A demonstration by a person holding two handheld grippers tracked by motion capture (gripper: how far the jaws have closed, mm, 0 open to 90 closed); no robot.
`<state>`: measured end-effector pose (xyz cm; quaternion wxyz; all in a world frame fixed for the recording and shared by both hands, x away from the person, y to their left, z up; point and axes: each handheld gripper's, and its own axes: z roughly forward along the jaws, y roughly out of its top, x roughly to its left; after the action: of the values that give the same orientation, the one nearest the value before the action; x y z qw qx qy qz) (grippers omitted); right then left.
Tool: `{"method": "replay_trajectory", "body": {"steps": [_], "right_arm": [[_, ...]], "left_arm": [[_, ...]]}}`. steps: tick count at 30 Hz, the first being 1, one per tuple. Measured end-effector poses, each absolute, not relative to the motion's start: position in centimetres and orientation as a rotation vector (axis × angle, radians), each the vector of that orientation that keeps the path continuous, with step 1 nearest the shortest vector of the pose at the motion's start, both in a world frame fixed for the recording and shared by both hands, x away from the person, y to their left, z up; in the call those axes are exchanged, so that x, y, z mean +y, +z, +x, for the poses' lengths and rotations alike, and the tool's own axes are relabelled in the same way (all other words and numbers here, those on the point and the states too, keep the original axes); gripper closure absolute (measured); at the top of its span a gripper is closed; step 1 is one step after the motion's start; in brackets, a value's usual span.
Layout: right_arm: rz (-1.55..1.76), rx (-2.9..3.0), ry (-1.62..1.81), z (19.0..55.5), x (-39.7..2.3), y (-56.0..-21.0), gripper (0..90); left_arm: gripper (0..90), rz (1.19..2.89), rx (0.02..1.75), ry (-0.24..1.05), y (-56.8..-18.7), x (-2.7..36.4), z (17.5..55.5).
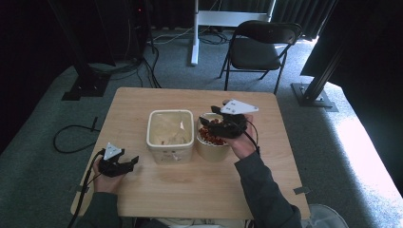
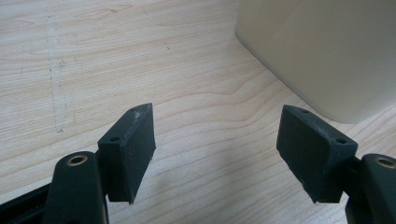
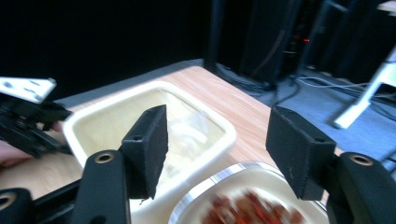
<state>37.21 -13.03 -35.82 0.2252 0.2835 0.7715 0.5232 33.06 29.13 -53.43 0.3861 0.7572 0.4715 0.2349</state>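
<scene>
At the left edge of the wooden desk, the left gripper rests low over the bare wood in the person's left hand. Its fingers stand apart with nothing between them, only desk grain showing through the gap, and they touch nothing. Just ahead of them in the left gripper view rises the plain cream wall of the square tub, near but apart from the fingers.

In the high view that square tub sits at the middle of the desk, with pale contents and a crumpled clear wrapper inside. No label or writing can be read on it. Touching or just beside it on the right stands the round bowl, holding a heap of small red pieces.

The right gripper, in the person's right hand, hovers above the round bowl, pointing toward the tub. Its fingers are open, partly drawn in, and grasp nothing; in the right gripper view the tub's rim and the bowl's metal-looking rim lie in the gap below them, the red pieces blurred at the bottom.

Counted: two grippers, one tub, one bowl. Behind the desk stands one black folding chair on the grey carpet.
</scene>
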Motion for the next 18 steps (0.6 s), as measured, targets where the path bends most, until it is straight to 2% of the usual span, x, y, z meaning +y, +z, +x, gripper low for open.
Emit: {"method": "replay_trajectory", "body": {"steps": [10, 18], "right_arm": [[0.88, 2.053, 1.331, 35.9, -18.5, -37.9, 45.3], [0.963, 2.004, 1.241, 35.7, -21.4, -40.0, 47.5]], "left_arm": [[28.7, 1.931, 1.209, 0.595, -53.5, 29.1, 33.1], [28.7, 1.931, 1.208, 0.593, -53.5, 29.1, 33.1]]}}
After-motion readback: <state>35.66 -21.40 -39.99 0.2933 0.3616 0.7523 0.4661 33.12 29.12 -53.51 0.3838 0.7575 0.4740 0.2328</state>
